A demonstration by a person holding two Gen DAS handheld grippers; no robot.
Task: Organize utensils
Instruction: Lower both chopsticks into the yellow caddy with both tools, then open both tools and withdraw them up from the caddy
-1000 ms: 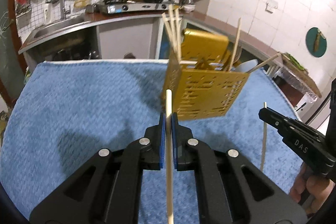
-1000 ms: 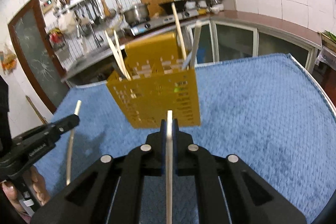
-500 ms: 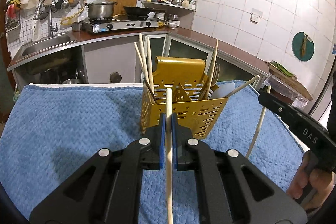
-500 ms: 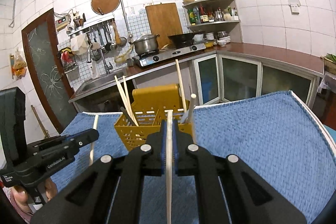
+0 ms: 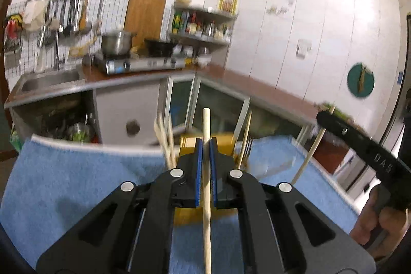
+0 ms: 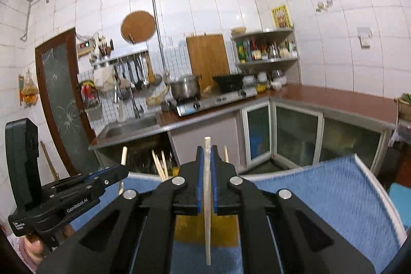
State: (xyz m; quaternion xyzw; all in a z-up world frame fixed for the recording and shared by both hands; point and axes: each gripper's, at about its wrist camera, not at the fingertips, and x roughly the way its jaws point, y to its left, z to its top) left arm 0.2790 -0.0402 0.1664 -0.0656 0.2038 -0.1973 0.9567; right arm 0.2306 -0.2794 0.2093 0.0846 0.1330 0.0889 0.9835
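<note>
Wooden chopstick [image 5: 207, 197] clamped upright in left hand-held gripper [image 5: 206, 161]; right hand-held gripper [image 6: 207, 171] grips another chopstick [image 6: 207, 209].

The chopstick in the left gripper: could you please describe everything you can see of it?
The chopstick is a pale, round wooden stick with a blunt top end, standing nearly upright. The left gripper is shut on it, blue-padded fingers pinching its upper part. Its top rises above the fingers; the lower end runs out of view.

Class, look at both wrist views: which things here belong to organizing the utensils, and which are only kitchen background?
Job:
left gripper and its chopstick
right gripper and its chopstick
yellow utensil holder

Background:
pot
stove
sink
bottle shelf
</note>
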